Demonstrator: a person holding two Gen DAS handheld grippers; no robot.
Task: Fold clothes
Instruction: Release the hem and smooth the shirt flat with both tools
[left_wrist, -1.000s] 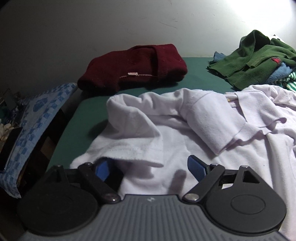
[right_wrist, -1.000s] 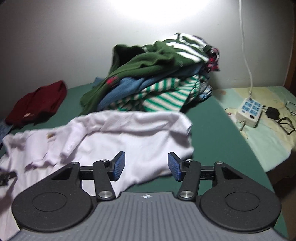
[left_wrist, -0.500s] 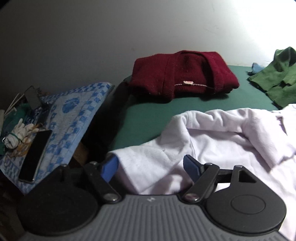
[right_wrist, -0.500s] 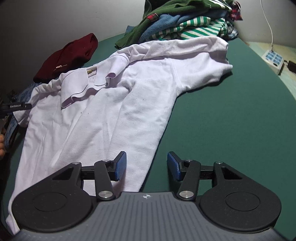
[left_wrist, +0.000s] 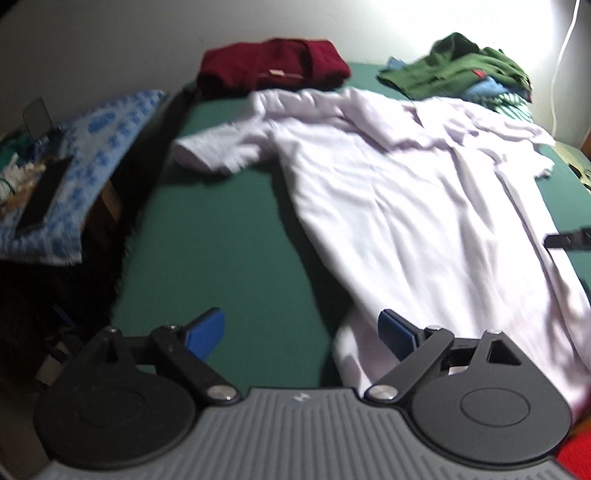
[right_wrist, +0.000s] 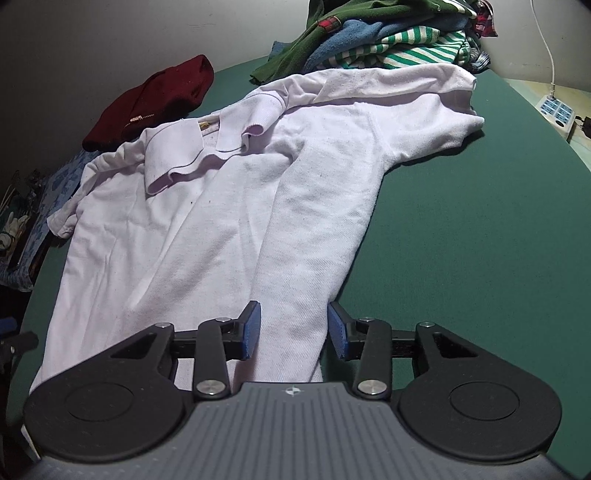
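A pale pink polo shirt (left_wrist: 406, 192) lies spread on the green table (left_wrist: 221, 240), collar far, hem near. It also shows in the right wrist view (right_wrist: 229, 206). My left gripper (left_wrist: 301, 332) is open and empty, above bare table at the shirt's lower left corner; its right finger is at the hem. My right gripper (right_wrist: 293, 328) is open, with the shirt's lower right hem lying between the fingers. The right gripper's tip shows in the left wrist view (left_wrist: 569, 240).
A folded maroon sweater (left_wrist: 273, 66) lies at the table's far left. A pile of green, blue and striped clothes (right_wrist: 388, 40) stands at the far right. A blue patterned cloth with a phone (left_wrist: 40, 199) lies left of the table. A power strip (right_wrist: 557, 114) sits far right.
Both grippers have pulled back from the shirt's shoulders to its hem. The shirt has gone from bunched up to spread out flat, with the left sleeve laid out.
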